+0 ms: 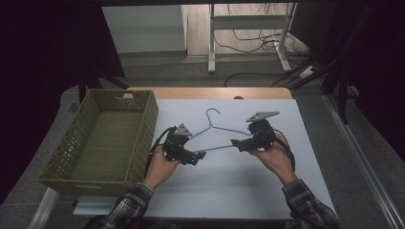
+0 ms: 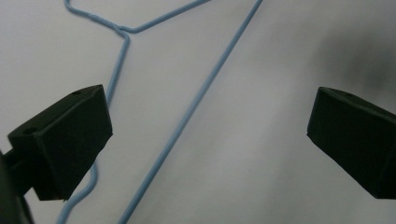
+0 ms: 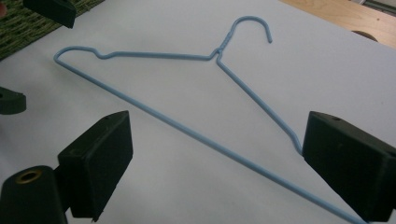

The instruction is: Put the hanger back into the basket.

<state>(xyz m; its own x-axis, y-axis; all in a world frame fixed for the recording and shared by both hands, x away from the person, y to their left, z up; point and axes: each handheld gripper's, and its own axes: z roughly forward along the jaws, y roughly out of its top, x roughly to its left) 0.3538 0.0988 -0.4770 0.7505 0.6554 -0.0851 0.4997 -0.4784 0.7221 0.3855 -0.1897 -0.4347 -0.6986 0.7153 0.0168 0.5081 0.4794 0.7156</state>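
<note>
So we've got a blue wire hanger (image 1: 217, 136) lying flat around the middle of the tabletop (image 1: 248, 191), hook pointing toward the far edge, and both grippers are lined up on it, one at each end of the long bottom bar. Looks to us like the reaching step: nothing is gripped yet. The left hand-held gripper (image 2: 205, 140) has its jaws spread wide with the bar and one shoulder wire running between them, and the right hand-held gripper (image 3: 215, 163) is just as wide open around the other shoulder bend and bar. Next move, we'd guess, is to close on the wire at both ends and lift it level, probably toward the green woven basket (image 1: 143, 124) sitting at the left edge. Thin wire flat on the tabletop means the jaws need to come down right onto the surface or they'll slide past it. The high view gives us the basket and both hands at once; the gripper views show the open gaps that the high view blurs.
</note>
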